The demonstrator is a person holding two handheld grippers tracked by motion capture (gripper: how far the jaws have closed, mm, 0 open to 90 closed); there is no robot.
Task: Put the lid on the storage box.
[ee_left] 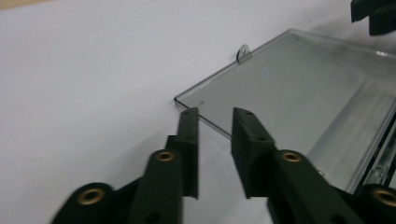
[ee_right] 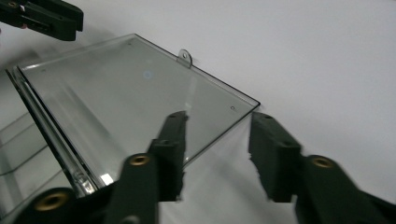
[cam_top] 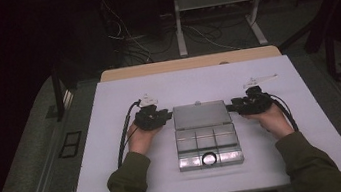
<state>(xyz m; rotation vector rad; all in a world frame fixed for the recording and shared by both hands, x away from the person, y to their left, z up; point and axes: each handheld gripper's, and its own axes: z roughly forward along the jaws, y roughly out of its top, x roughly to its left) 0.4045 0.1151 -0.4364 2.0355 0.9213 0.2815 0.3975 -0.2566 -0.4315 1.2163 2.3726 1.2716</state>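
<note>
A clear plastic compartment box (cam_top: pixel 184 147) lies mid-table with its lid (cam_top: pixel 200 114) swung open and flat on the far side. A dark ring (cam_top: pixel 209 158) sits in a near compartment. My left gripper (cam_top: pixel 163 117) is at the lid's left edge, open, and that edge of the lid (ee_left: pixel 299 88) runs between its jaws (ee_left: pixel 215 128). My right gripper (cam_top: pixel 233 107) is at the lid's right edge, open wider (ee_right: pixel 219 135), with a corner of the lid (ee_right: pixel 130 88) between its jaws. A small latch tab (ee_left: pixel 243 52) (ee_right: pixel 185 57) sticks out from the lid's far edge.
The white tabletop (cam_top: pixel 109 104) is bare around the box. A wooden strip (cam_top: pixel 189 63) runs along its far edge. Beyond it, on the dark floor, are cables and a metal stand (cam_top: pixel 217 13). Each gripper view shows the other gripper (ee_left: pixel 373 14) (ee_right: pixel 46 16) across the lid.
</note>
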